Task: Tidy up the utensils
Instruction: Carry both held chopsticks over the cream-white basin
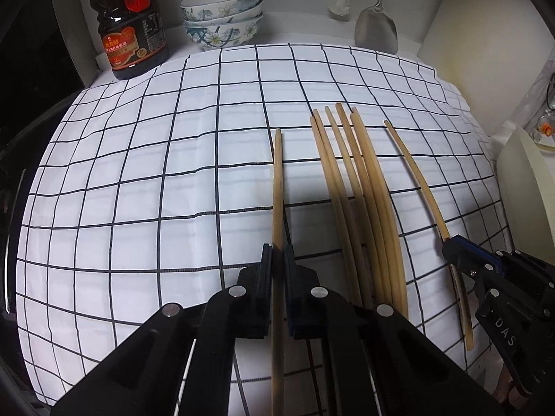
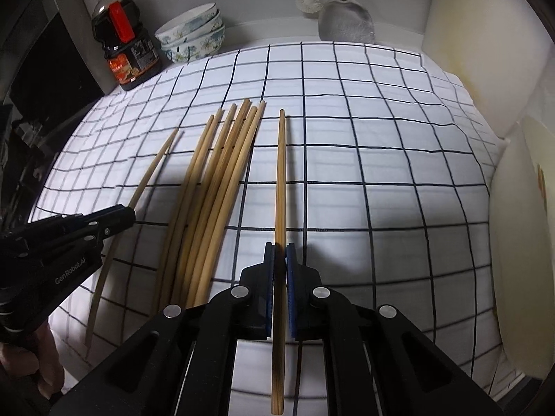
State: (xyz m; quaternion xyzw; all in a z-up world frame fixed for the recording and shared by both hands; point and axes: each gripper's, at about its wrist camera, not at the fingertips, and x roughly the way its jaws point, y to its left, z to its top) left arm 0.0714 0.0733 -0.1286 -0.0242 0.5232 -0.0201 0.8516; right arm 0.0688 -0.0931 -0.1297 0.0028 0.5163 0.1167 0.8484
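Soy sauce bottle (image 1: 130,31) and stacked floral bowls (image 1: 223,17) are seen at the back left, off the checked cloth (image 1: 138,173). One bamboo chopstick (image 1: 277,187) is clamped between the nearly closed jaws of the left gripper (image 1: 277,260). A bundle of chopsticks (image 1: 357,190) lies on the cloth between the grippers. Another chopstick (image 2: 280,180) is pinched in the right gripper (image 2: 280,256), jaws nearly closed. A metal spatula (image 1: 376,31) hangs at the back right.
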